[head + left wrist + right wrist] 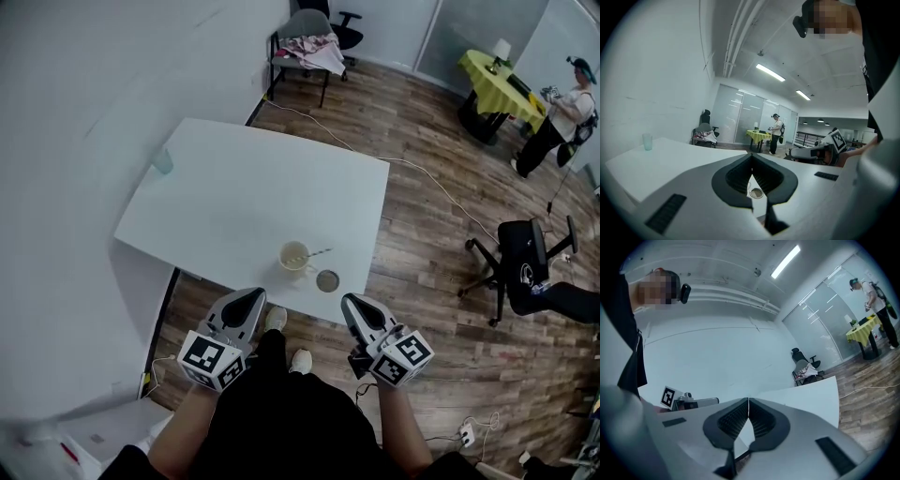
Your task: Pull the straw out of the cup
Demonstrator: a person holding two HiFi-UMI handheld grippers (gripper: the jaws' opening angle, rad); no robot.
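Observation:
A cream cup (294, 255) stands near the front edge of the white table (234, 197), with a thin straw (318, 252) leaning out over its rim to the right. A round lid (327, 280) lies just right of the cup and shows through the left jaws' gap as the lid (756, 192). My left gripper (254, 295) hovers below the table's front edge, left of the cup, its jaws shut and empty (751, 155). My right gripper (355, 302) is off the table's front right corner, also shut on nothing (748, 400).
A small clear cup (163, 161) stands at the table's far left edge. A chair with clothes (307, 42) is behind the table, a black office chair (520, 253) at the right, and a person by a yellow table (497, 80) farther back. A cable (422, 169) crosses the wooden floor.

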